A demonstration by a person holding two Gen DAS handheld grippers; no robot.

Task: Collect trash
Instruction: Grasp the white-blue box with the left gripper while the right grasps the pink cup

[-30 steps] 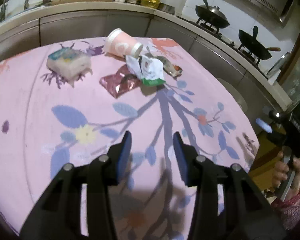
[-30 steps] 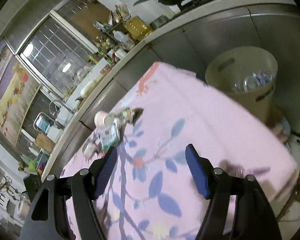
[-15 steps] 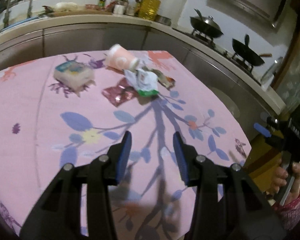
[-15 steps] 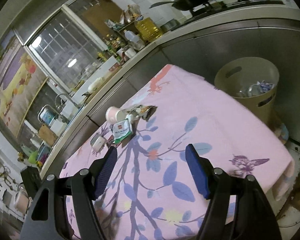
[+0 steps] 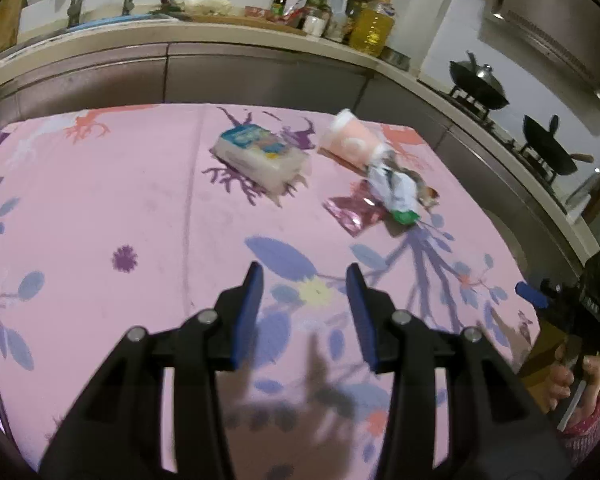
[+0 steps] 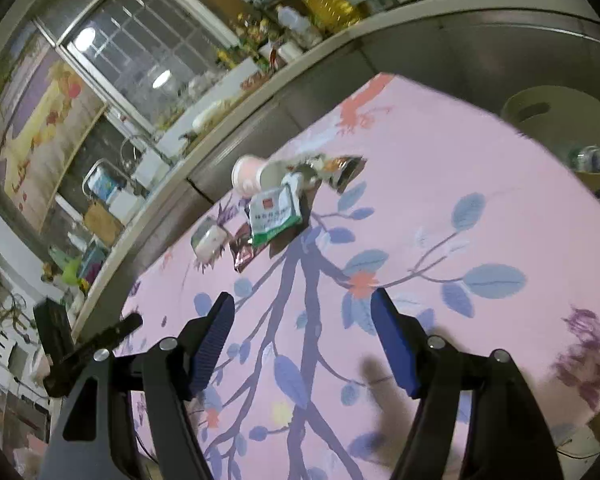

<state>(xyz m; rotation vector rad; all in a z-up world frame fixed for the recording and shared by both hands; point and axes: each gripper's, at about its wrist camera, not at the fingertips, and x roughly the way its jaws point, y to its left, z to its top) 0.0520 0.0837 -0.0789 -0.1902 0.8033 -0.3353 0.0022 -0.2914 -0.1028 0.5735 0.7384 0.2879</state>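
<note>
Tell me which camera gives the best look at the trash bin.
The right wrist view: the beige trash bin stands past the table's far right edge, its rim, handle cutout and some clear plastic inside visible. The left wrist view shows only a blurred sliver of its rim beyond the tablecloth.

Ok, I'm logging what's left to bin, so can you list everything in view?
paper cup: one, pink, on its side at the table's far end
tissue pack: one, white and blue, left of the cup
foil wrapper: one, pink, nearer than the cup
crumpled packet: one, white and green, on the foil wrapper's edge
snack wrapper: one, orange and dark, beside the cup
tablecloth: one, pink with blue leaves
bin: one, beige, beyond the table's edge, bottles inside
woks: two, black, on the stove
left gripper: open, empty
right gripper: open, empty
</note>
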